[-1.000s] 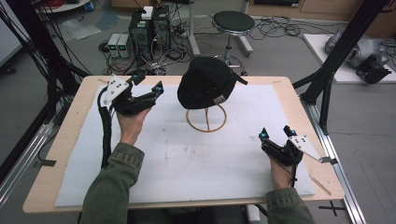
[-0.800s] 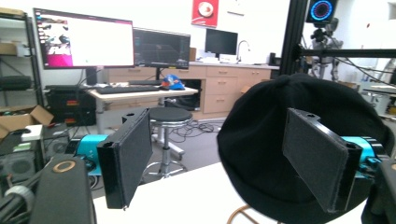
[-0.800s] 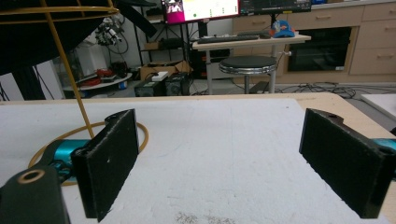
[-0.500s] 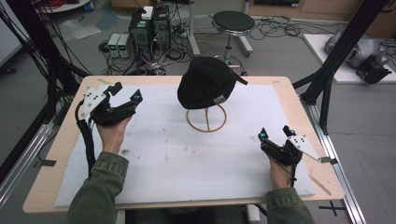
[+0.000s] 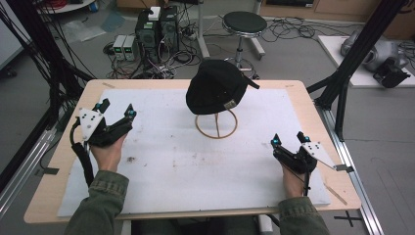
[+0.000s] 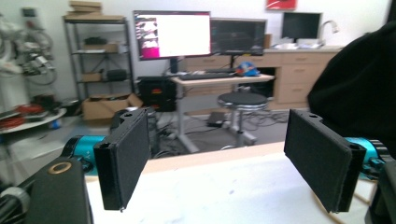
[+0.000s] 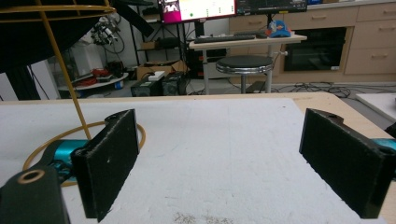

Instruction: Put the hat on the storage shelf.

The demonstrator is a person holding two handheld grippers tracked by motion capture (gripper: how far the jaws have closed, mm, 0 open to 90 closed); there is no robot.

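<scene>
While both jaws gape empty, cap (image 5: 216, 88) on stand (image 5: 216, 125), between left gripper (image 5: 116, 110), right gripper (image 5: 288, 140).

The left gripper (image 5: 116, 110) has drifted from beside the cap (image 5: 218, 87) out toward the left edge of the frame and a little lower, now well apart from it. Its jaws are spread wide. The forearm behind it has swung left with it.

black cap (image 5: 215, 91) on wire stand (image 5: 216, 124) | left tool (image 5: 116, 113) jaws apart | right tool (image 5: 287, 141) jaws apart | white mat (image 5: 195, 166)
</scene>
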